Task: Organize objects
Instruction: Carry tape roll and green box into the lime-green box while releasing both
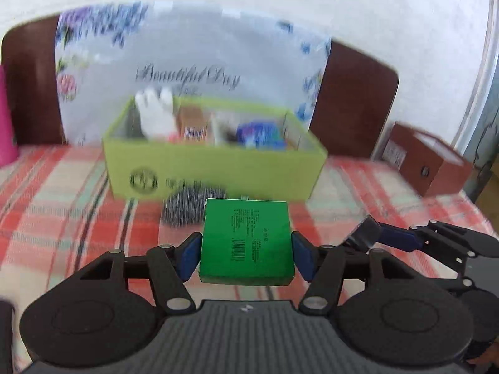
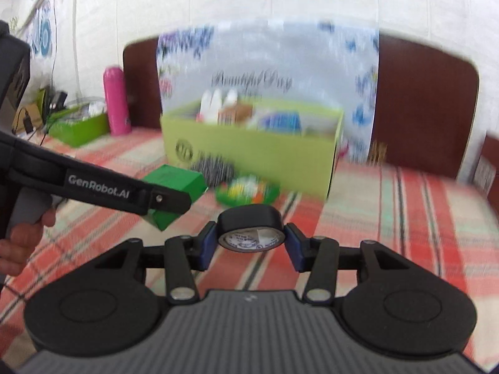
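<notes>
From your left wrist view, your left gripper is clamped on a flat bright green cardboard box, its blue pads pressed against the box's two sides, barcode face up. It is held above the red-and-white plaid cloth that covers the surface, short of the open yellow-green cardboard box that sits toward the far edge, in front of a white floral sheet printed "Beautiful Day". That box holds white bottles and other blurred items. A striped black-and-white object lies against its near wall. Your right gripper comes in from the right edge, carrying something dark. From your right wrist view, your right gripper is closed on a roll of black tape, pads on either side, the white core label facing the camera. Your left gripper arm crosses from the left with the green box at its tip. A green packet with colourful print lies on the cloth just in front of the yellow-green box. A pink bottle stands near the far left corner, beside a second green tray.
</notes>
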`<state>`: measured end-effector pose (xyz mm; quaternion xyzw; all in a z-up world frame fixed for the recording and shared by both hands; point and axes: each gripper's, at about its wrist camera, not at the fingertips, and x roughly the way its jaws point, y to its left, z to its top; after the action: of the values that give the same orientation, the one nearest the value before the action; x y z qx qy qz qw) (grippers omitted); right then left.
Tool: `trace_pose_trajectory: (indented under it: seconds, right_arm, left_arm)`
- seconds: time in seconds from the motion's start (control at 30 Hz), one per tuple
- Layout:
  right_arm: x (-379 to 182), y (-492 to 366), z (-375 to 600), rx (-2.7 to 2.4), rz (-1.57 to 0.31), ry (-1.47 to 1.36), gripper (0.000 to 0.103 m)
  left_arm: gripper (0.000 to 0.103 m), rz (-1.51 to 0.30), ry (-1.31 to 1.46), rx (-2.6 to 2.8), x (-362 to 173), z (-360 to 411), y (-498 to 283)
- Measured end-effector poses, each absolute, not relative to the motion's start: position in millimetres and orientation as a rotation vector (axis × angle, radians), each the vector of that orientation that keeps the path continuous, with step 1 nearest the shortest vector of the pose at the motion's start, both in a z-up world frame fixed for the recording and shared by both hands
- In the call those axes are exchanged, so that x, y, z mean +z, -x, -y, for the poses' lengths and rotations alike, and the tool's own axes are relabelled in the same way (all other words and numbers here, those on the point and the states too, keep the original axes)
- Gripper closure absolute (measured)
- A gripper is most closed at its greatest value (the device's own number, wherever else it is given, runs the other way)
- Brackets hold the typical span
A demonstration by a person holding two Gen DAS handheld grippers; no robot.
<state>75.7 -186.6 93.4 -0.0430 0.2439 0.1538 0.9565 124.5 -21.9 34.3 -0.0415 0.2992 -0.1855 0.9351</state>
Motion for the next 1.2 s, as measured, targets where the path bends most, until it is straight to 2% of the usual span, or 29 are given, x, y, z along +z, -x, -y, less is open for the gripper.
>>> trace_pose_trajectory:
  seconds: [0.17,0.3,0.63,0.7,0.73,0.77,0.8,1.07,1.2]
  right_arm:
    - [133.5,-121.4,186.4,0.291,-0.372,0.088,0.057]
    - [148.9,-171.9,184.9,0.244,-0.327,0.093,0.057]
    - [120.0,-273.1,196.1,0.156,-0.391,0.06,0.057]
    - [116.4,-281.7,193.6,0.154,-0.375,0.054,0.056]
    - [113.8,-286.9,192.3,0.158,-0.372,0.05,0.04]
    - [110.0,-290.8,191.7,0.161,-0.384,0.053,0.029]
    - [105.5,-292.7,190.3,0.148,-0.404,0.062,0.022]
    - [107.6,-256.6,191.7,0.135,-0.324,0.074,0.017]
    - [126.5,-231.4,192.4,0.123,-0.288,0.052,0.006]
  left_arm:
    - [0.039,-0.509,0.139,-0.365,76.1,24.5,-166.1]
    - [0.039,-0.485,0.166,-0.34,89.5,32.9,-213.3]
    - [0.039,-0.509,0.176,-0.282,70.0,43.7,-300.1]
    - [0.022,-0.492,0.188,-0.283,61.8,43.5,-305.0]
    - [0.013,-0.503,0.181,-0.278,57.8,43.6,-306.5]
    - [0.013,-0.51,0.173,-0.267,53.7,42.7,-305.5]
    - [0.013,-0.514,0.164,-0.268,50.4,41.0,-302.3]
    - [0.013,-0.531,0.165,-0.237,65.2,30.1,-265.8]
    - [0.013,-0.553,0.129,-0.164,78.4,33.6,-241.1]
